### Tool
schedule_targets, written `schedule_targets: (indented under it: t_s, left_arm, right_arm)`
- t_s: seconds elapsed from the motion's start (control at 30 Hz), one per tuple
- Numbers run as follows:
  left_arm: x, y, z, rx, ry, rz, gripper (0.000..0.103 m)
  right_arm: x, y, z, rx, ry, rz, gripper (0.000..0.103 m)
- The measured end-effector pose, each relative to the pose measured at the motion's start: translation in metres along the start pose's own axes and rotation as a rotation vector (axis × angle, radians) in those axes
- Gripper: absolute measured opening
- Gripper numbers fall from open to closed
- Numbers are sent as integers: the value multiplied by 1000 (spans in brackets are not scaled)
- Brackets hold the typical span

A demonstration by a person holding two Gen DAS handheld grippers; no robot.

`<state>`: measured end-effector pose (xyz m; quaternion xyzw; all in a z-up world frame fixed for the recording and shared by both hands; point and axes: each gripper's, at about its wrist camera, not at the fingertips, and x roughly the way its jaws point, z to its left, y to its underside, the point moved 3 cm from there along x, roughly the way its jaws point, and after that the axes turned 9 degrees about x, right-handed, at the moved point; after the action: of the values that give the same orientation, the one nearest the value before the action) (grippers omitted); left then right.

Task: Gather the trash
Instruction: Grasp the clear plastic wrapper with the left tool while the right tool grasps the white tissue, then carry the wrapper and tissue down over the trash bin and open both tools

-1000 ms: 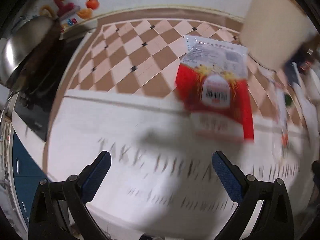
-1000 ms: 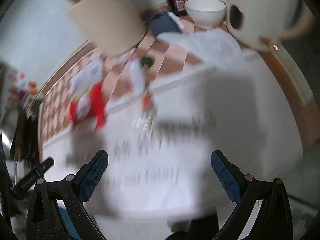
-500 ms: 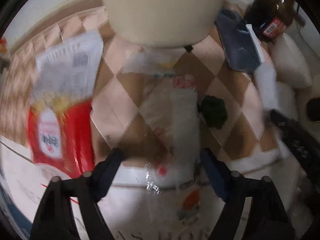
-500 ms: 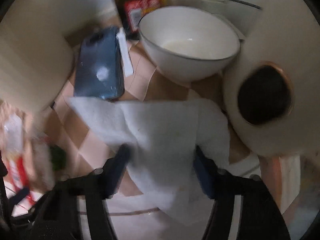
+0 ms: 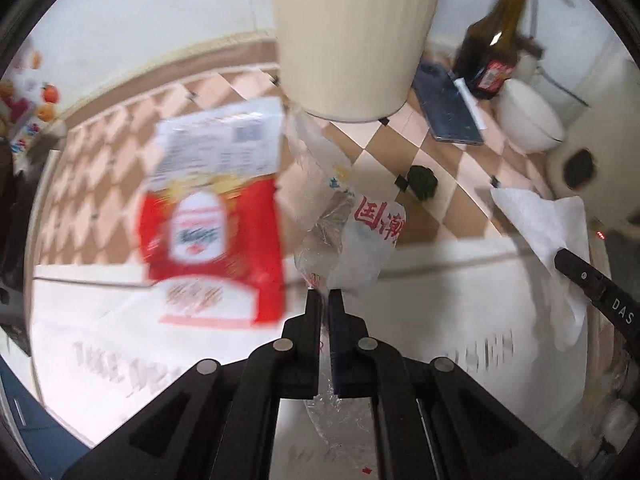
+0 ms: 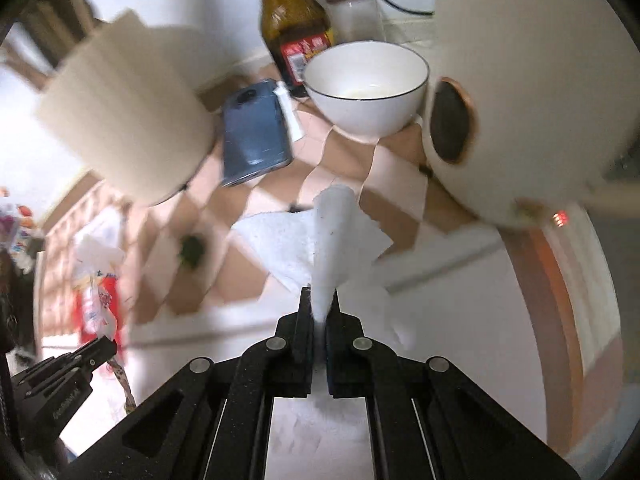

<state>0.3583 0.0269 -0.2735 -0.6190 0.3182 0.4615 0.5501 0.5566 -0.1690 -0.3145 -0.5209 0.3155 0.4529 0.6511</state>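
My left gripper [image 5: 325, 294] is shut on a clear plastic wrapper [image 5: 352, 236] with red characters and holds it above the counter. A red and white snack packet [image 5: 216, 216] lies just left of it. My right gripper [image 6: 319, 298] is shut on a white paper tissue [image 6: 332, 240], which is lifted and folded up between the jaws. The tissue also shows at the right of the left wrist view [image 5: 548, 232], and the wrapper [image 6: 98, 292] at the left of the right wrist view. A small dark green scrap [image 5: 422, 178] lies on the checkered tiles.
A cream ribbed bin [image 5: 352, 36] stands at the back. A dark sauce bottle [image 6: 294, 28], a white bowl [image 6: 366, 84], a blue phone [image 6: 254, 132] and a large white appliance [image 6: 532, 92] crowd the back right. A white cloth with printed letters [image 5: 120, 360] covers the front.
Both grippers were open and low over their items half a second ago. Now each has shut, the left on the plastic wrapper, the right on the tissue, and lifted it.
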Motion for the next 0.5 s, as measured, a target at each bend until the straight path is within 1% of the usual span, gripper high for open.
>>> schedule_targets:
  t_s: [0.07,0.1,0.17,0.2,0.27,0.3,0.37,0.5]
  left_arm:
    - [-29,19,10,7,1,-37,1]
    - [-36,23,16,11,6,-49,1]
    - [-62,52,23,15,11,-81,1]
    - [-64,55,21,18,16,-88,1]
    - [-72,78,30,14,32,-103,1]
    - [-70,84,34,14,39,-103,1]
    - [-76,112,39,11,57,-97,1]
    - [-80,168,38,50,83,-67,1]
  right_arm:
    - [-22,21,2,3,-20,-15,4]
    - [-38,36,5,1,-33,-26,4]
    - [-58,61,15,-2,-49,-42,4]
    - [-73,79,19,0,-64,-48,4]
    - [-93,109,29,6,-86,-53,4]
    - [-106,133,33,7,-100,-55,4]
    - [-130,171,31,12,-118,-49,4]
    - [-156,253,38,13,-128,-2,4]
